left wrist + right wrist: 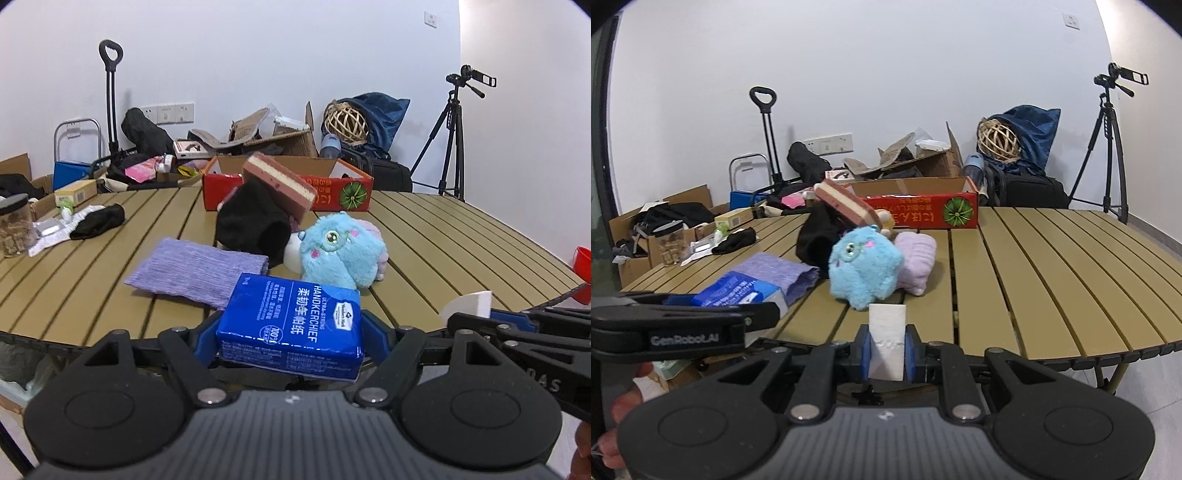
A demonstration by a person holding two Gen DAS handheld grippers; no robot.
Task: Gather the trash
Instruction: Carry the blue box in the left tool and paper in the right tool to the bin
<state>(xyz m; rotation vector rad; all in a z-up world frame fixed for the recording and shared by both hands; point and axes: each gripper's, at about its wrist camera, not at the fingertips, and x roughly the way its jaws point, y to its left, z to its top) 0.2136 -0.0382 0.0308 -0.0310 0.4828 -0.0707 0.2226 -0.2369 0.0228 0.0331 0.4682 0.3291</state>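
My left gripper (291, 332) is shut on a blue handkerchief tissue pack (295, 325), held at the near edge of the slatted table (443, 236). The same pack (738, 291) shows at the left of the right wrist view, inside the left gripper (713, 314). My right gripper (887, 350) is shut on a white folded tissue (887, 336), which stands up between the blue pads. That tissue (469, 301) pokes up at the right of the left wrist view, above the right gripper's fingers (517, 321).
On the table lie a blue plush toy (340, 254), a purple cloth (195, 271), a black garment (255, 221), a pink-and-cream sponge (280, 184), a red cardboard box (332, 188) and a jar (14, 225). Floor clutter and a tripod (454, 140) stand behind.
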